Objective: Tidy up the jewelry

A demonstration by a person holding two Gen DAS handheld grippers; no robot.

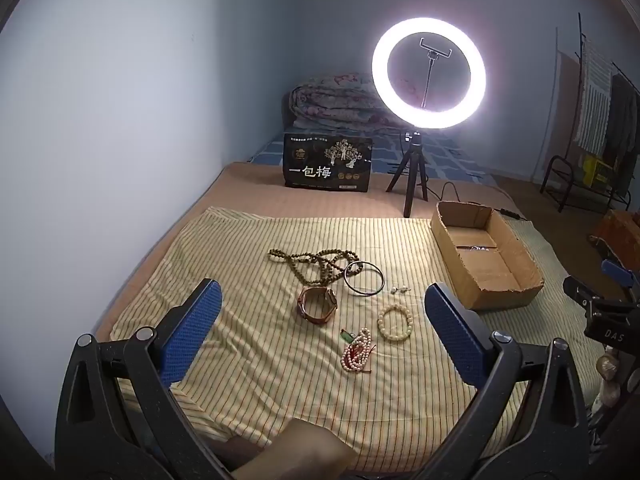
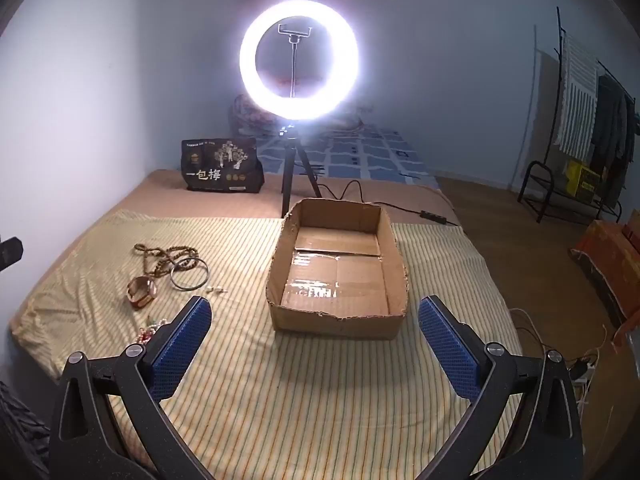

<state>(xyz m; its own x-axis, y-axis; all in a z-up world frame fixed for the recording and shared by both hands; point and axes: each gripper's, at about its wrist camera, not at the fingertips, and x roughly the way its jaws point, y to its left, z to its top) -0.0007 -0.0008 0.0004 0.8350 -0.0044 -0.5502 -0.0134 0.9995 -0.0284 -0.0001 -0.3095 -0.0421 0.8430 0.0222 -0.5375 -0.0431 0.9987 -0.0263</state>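
Left claw [image 1: 322, 308] and right claw [image 2: 314, 320] both spread wide and empty, jewelry scattered on yellow striped cloth [image 1: 248, 344], pink bead strand [image 2: 150, 334] partly hidden behind a blue pad, open brown cardboard box [image 2: 396, 264] bare inside.

Low bed [image 1: 248, 184] with tan sheet, overlaid by a yellow striped cloth [image 1: 256, 360]. On the cloth: long brown bead necklace [image 1: 312, 264], thin dark metal bangle [image 1: 364, 278], brown strap watch [image 1: 318, 305], cream bead bracelet [image 1: 395, 322], pink bead strand [image 1: 356, 350], open empty cardboard box [image 2: 336, 312]. Behind, on the sheet: black printed bag [image 1: 327, 168], ring-light tripod [image 1: 412, 184].
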